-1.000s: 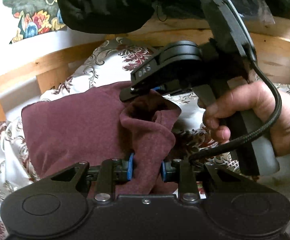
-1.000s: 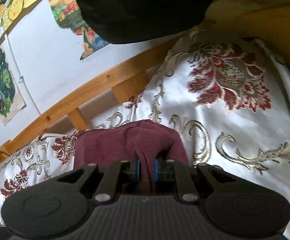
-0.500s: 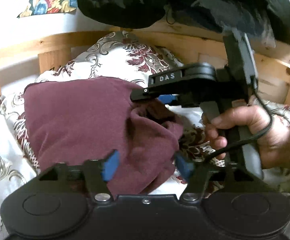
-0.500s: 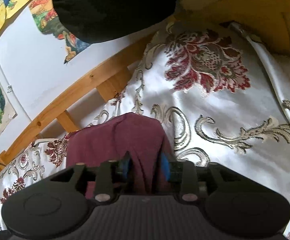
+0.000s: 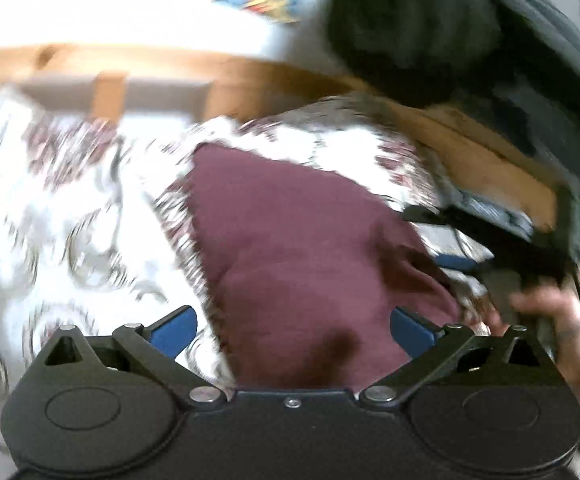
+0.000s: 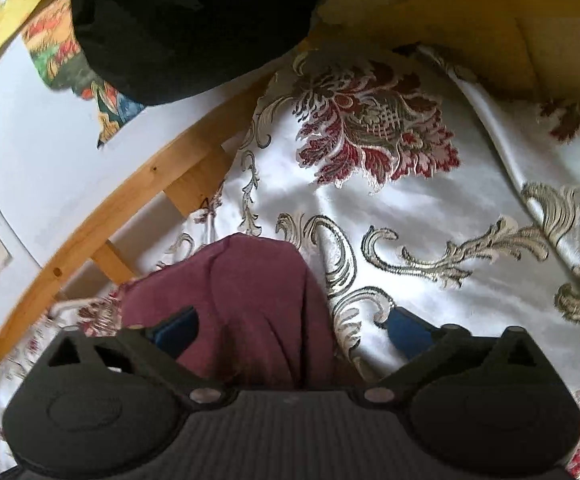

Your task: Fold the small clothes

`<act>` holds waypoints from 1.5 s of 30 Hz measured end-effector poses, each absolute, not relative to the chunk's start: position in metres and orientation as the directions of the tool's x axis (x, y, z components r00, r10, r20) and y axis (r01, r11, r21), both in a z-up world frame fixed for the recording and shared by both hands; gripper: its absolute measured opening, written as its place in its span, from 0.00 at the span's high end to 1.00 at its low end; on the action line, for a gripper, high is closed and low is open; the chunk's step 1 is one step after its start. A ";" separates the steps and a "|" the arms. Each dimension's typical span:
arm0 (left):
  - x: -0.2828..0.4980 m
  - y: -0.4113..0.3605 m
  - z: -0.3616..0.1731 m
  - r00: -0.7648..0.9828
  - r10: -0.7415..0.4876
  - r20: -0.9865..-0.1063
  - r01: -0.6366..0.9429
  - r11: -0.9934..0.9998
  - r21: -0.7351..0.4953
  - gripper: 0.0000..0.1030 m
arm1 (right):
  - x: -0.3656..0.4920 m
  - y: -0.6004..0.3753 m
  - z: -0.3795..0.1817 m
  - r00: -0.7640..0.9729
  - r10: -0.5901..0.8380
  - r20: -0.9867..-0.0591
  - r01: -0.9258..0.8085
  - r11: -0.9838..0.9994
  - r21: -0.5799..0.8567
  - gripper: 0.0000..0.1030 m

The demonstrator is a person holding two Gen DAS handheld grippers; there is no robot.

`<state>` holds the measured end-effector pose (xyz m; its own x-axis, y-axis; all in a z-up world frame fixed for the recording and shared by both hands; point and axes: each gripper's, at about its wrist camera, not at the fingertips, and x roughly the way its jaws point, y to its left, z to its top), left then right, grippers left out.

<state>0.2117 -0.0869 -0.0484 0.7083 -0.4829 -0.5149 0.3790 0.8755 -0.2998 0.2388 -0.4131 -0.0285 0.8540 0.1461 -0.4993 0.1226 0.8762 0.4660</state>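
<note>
A maroon garment (image 5: 290,256) lies folded on the floral bedspread (image 5: 70,208). The left wrist view is blurred by motion. My left gripper (image 5: 293,330) is open wide, its blue pads apart over the garment's near edge, holding nothing. My right gripper (image 6: 290,330) is open too, with the garment (image 6: 250,292) lying loose between its pads. The right gripper also shows in the left wrist view (image 5: 490,248) at the garment's right side, held by a hand.
A wooden bed rail (image 6: 102,232) runs behind the bedspread (image 6: 410,216), with a white wall and colourful pictures (image 6: 70,64) beyond. A dark bundle of cloth (image 6: 194,20) hangs overhead. A patterned pillow (image 6: 370,128) rises behind the garment.
Both grippers were shut on the maroon garment a second ago and have opened wide, letting it go. The garment now lies flatter. The left gripper is swinging, blurring its view.
</note>
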 end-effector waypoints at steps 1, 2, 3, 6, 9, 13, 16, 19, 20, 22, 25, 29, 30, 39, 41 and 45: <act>0.217 -0.081 -0.053 0.698 -0.488 -0.525 0.348 0.871 -0.346 0.01 | 0.238 -0.407 -0.029 0.848 0.119 -0.516 0.128 0.899 0.418 0.00; 0.223 -0.075 -0.059 0.684 -0.497 -0.533 0.320 0.862 -0.393 0.01 | 0.237 -0.402 -0.030 0.844 0.101 -0.527 0.127 0.917 0.378 0.00; 0.227 -0.070 -0.064 0.673 -0.505 -0.541 0.299 0.854 -0.426 0.01 | 0.235 -0.396 -0.034 0.837 0.084 -0.541 0.119 0.936 0.331 0.00; 0.236 -0.065 -0.081 0.651 -0.501 -0.570 0.257 0.852 -0.456 0.01 | 0.228 -0.377 -0.048 0.820 0.035 -0.571 0.076 0.983 0.169 0.00; 0.241 -0.062 -0.097 0.626 -0.534 -0.568 0.264 0.831 -0.489 0.01 | 0.219 -0.364 -0.056 0.838 -0.015 -0.546 0.044 0.998 0.040 0.00; 0.244 -0.056 -0.117 0.615 -0.586 -0.527 0.255 0.781 -0.571 0.00 | 0.219 -0.376 -0.041 0.843 0.110 -0.526 -0.016 0.984 0.180 0.00; 0.242 -0.059 -0.122 0.635 -0.590 -0.499 0.292 0.781 -0.552 0.00 | 0.224 -0.381 -0.025 0.875 0.138 -0.465 -0.039 0.976 0.216 0.00; 0.237 -0.066 -0.124 0.663 -0.575 -0.479 0.325 0.798 -0.508 0.00 | 0.248 -0.386 -0.018 0.863 0.158 -0.479 -0.018 0.959 0.283 0.01; 0.236 -0.067 -0.125 0.669 -0.571 -0.477 0.331 0.802 -0.496 0.00 | 0.258 -0.387 -0.017 0.858 0.160 -0.488 -0.001 0.950 0.311 0.08; 0.237 -0.067 -0.125 0.669 -0.572 -0.474 0.332 0.801 -0.499 0.00 | 0.273 -0.387 -0.017 0.850 0.171 -0.498 0.009 0.941 0.338 0.24; 0.238 -0.065 -0.126 0.667 -0.579 -0.469 0.334 0.795 -0.507 0.00 | 0.293 -0.381 -0.022 0.843 0.140 -0.519 0.027 0.953 0.303 0.59; 0.238 -0.065 -0.126 0.669 -0.580 -0.466 0.338 0.795 -0.505 0.00 | 0.291 -0.362 -0.022 0.866 0.093 -0.491 0.003 0.982 0.191 0.87; 0.238 -0.065 -0.126 0.669 -0.580 -0.465 0.338 0.794 -0.505 0.00 | 0.287 -0.355 -0.019 0.877 0.091 -0.471 -0.025 0.989 0.144 0.89; 0.236 -0.066 -0.127 0.673 -0.580 -0.458 0.342 0.794 -0.503 0.00 | 0.286 -0.329 -0.008 0.890 0.056 -0.453 -0.075 0.997 -0.025 0.92; 0.236 -0.065 -0.128 0.673 -0.582 -0.457 0.343 0.793 -0.504 0.00 | 0.294 -0.346 -0.013 0.876 0.013 -0.482 -0.005 1.000 0.018 0.92; 0.237 -0.065 -0.128 0.672 -0.583 -0.456 0.347 0.792 -0.501 0.00 | 0.296 -0.385 -0.035 0.838 0.061 -0.543 0.087 0.966 0.244 0.70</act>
